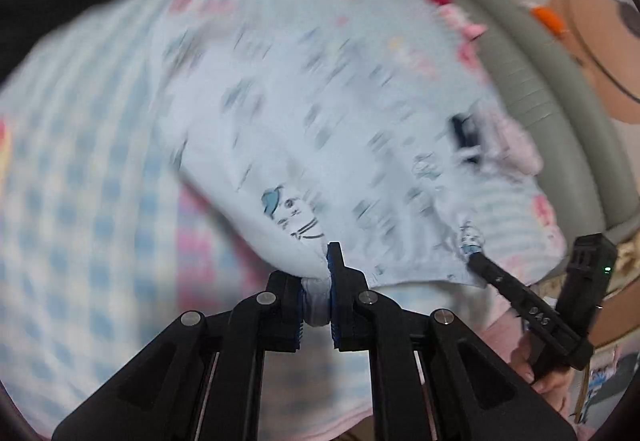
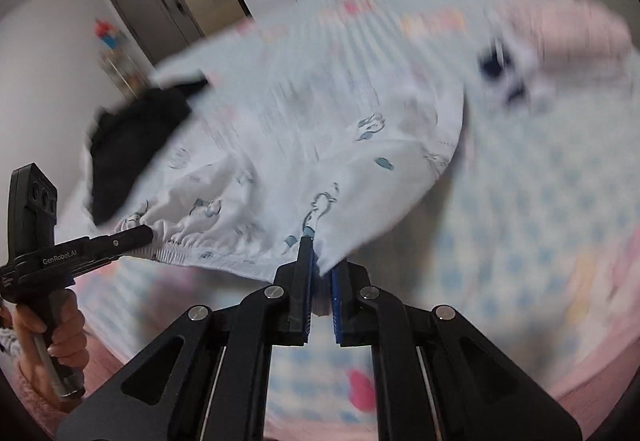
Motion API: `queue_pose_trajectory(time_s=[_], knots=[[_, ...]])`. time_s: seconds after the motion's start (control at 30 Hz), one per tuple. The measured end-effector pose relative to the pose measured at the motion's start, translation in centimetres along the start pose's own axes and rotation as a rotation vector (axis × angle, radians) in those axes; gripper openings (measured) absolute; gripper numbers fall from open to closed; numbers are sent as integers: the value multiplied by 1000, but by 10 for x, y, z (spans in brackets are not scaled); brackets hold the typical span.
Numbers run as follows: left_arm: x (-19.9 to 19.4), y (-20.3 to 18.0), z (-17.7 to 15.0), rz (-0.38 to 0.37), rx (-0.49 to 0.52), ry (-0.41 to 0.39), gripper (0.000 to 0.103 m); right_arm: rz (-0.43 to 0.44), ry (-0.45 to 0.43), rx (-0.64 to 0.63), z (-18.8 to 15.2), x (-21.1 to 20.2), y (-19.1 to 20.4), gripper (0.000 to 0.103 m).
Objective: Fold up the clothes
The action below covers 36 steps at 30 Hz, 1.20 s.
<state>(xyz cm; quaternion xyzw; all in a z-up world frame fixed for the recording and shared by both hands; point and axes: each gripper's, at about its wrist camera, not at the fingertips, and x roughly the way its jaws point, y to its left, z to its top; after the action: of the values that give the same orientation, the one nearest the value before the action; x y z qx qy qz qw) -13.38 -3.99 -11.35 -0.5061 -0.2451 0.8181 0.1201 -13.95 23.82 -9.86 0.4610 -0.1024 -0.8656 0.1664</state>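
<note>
Clamping the gathered elastic hem of a soft white garment (image 1: 304, 129) printed with small blue-grey figures, the left gripper (image 1: 317, 305) and right gripper (image 2: 320, 293) each pinch one corner between blue ribbed fingers (image 2: 306, 281). The cloth spreads, blurred, over a bed (image 1: 72, 201) with a blue-checked, pink-edged cover; a dark garment (image 2: 136, 145) lies near the bed's far edge.

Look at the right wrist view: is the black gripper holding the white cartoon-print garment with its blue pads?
Yes: the right gripper has its blue pads closed on the hem of the white cartoon-print garment.
</note>
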Motion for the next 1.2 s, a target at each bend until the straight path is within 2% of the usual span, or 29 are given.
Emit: queue_pose_trajectory(time_s=[0.07,0.23,0.4,0.5,0.63,0.77,0.83,0.9,0.93,0.97,1.1,1.2], knots=[[-5,4,-16,-46,-21,-14,10,13,13,21,-12,0,-10,6],[-34,-11,-27,-106,-3,-63,10,59,-46,2,-14,-34,-11,6],[-64,-26,-41,-106,74,-82,10,95,-79,1,-15,-75,-4,6],[-68,-25,-57,-112,86,-60,10,101,-82,2,-25,-87,0,6],[-50,-9,-77,-55,97,8,10,73,-13,7,-41,-81,-6,7],[-19,16,-90,5,41,90,13,4,137,5,-59,-42,-18,12],[-12,21,-97,13,29,106,13,-20,168,3,-66,-33,-21,16],[-16,21,-101,25,42,104,20,-25,163,1,-68,-37,-23,21],[-18,20,-103,33,49,105,29,-39,155,-5,-67,-41,-24,25],[-20,20,-105,41,55,106,33,-55,146,-12,-66,-46,-24,25],[-44,29,-104,33,63,60,33,-146,74,-18,-61,-74,-32,25],[-66,38,-86,27,83,5,33,-197,-15,-27,-51,-97,-37,25]])
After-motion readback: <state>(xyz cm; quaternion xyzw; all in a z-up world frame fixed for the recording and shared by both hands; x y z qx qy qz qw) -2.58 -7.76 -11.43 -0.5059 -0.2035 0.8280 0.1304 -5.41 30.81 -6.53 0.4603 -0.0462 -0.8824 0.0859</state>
